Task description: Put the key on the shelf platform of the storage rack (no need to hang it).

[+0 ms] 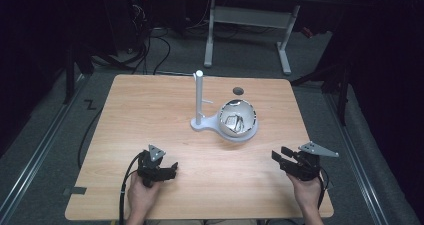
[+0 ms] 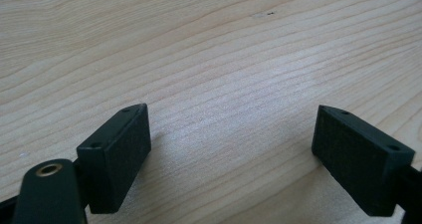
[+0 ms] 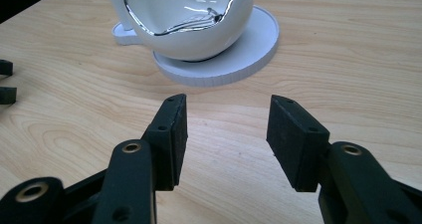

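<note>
A white bowl [image 1: 238,119] with a shiny, wavy rim sits on a round white base [image 1: 250,133] at the table's centre; a thin white post [image 1: 199,97] rises from that base's left end. In the right gripper view the bowl [image 3: 189,20] stands just ahead of my right gripper [image 3: 226,115], whose jaws are open with only bare wood between them. The right gripper [image 1: 281,155] lies near the front right, held by a hand. My left gripper [image 1: 172,168] rests near the front left, pointing right. Its jaws are wide open over bare wood [image 2: 231,117].
The wooden table [image 1: 150,115] has a small dark hole [image 1: 238,90] behind the bowl. A white desk frame [image 1: 247,30] and cables stand on the grey floor beyond the far edge. Metal rails run along both sides of the table.
</note>
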Action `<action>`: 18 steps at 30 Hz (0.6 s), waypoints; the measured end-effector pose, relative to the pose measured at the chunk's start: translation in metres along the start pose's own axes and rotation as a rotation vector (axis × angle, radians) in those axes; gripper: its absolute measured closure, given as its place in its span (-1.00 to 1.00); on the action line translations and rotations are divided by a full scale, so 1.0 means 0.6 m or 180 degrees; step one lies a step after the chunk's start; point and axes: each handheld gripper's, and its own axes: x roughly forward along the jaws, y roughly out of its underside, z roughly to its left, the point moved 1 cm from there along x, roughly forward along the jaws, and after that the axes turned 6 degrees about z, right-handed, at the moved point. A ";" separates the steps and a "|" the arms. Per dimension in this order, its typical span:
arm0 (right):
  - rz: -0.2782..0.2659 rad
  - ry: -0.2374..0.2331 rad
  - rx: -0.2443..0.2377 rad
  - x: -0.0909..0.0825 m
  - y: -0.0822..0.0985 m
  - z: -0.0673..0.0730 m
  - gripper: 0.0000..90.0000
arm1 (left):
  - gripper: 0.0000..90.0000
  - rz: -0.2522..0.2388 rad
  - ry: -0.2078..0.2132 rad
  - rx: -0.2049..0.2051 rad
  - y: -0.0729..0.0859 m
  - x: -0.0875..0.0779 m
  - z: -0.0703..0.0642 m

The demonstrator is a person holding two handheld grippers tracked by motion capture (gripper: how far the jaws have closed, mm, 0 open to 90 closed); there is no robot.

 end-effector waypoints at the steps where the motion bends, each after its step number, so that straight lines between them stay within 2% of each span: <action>1: -0.0001 -0.0006 -0.0004 0.002 0.001 0.002 0.14 | -0.65 0.0001 0.0000 0.0001 0.000 0.000 0.000; 7: 0.0022 -0.0063 -0.0004 0.009 0.004 0.008 0.19 | -0.65 -0.0002 -0.0002 0.0000 0.000 0.000 0.000; 14: 0.0075 -0.0095 -0.0107 0.022 0.007 0.021 0.24 | -0.65 0.0000 0.0001 0.0000 0.000 0.000 0.000; 18: 0.0077 -0.0110 -0.0117 0.027 0.009 0.026 0.24 | -0.65 -0.0001 -0.0001 0.0000 0.000 0.000 0.000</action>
